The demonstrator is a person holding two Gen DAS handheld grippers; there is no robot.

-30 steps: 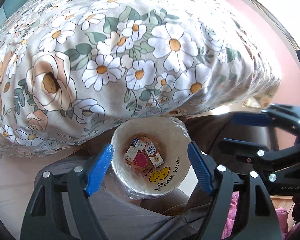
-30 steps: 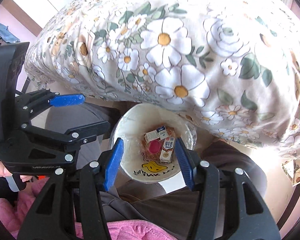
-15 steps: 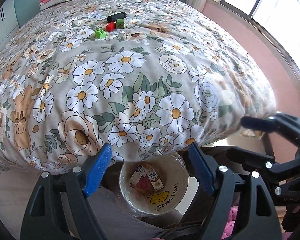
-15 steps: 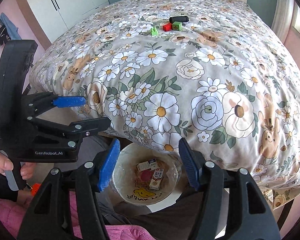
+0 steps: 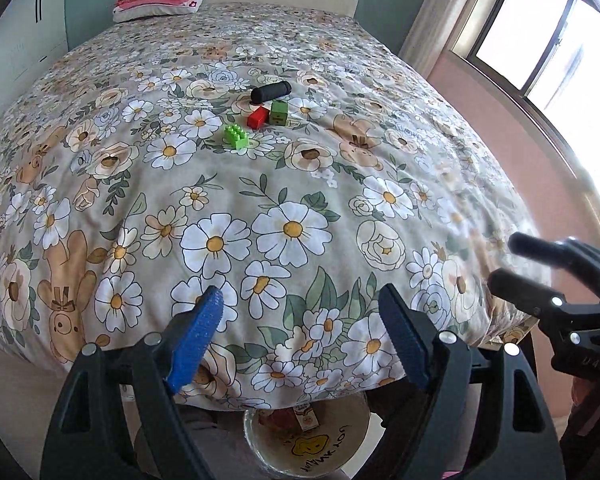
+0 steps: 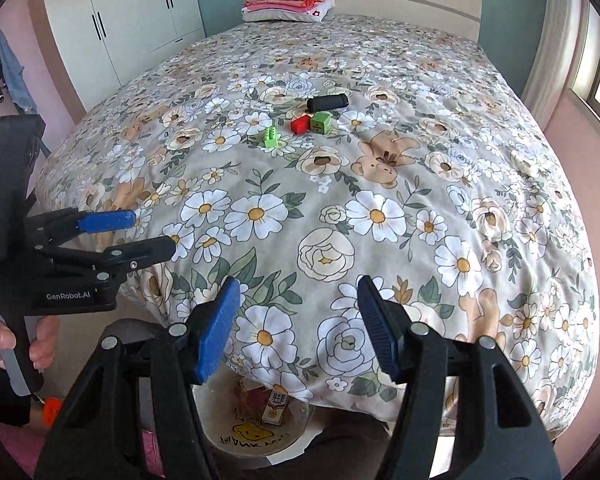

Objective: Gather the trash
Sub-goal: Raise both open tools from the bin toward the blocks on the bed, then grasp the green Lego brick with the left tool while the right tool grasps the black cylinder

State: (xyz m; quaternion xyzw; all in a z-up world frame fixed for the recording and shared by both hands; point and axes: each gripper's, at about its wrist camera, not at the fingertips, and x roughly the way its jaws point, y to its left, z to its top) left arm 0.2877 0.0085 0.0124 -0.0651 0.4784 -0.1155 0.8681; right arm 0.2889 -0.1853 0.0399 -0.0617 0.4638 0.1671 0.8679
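We are holding the left gripper (image 5: 300,336) wide open and empty over the bed (image 5: 284,184). The right gripper (image 6: 296,324) is standing half open, gripping nothing, above the bin (image 6: 256,440).

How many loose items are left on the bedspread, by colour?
Green: 2, a studded brick and a cube
Red: 1, a block
Black: 1, a cylinder
Total: 4

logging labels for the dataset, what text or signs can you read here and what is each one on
"GenRobot.AI": white print on the left gripper body.
Handwriting beside a yellow smiley inside the bin: upside down, not readable for certain.
Print on the carton in the bin: too small to read.
Marking on the right gripper body: blurred.
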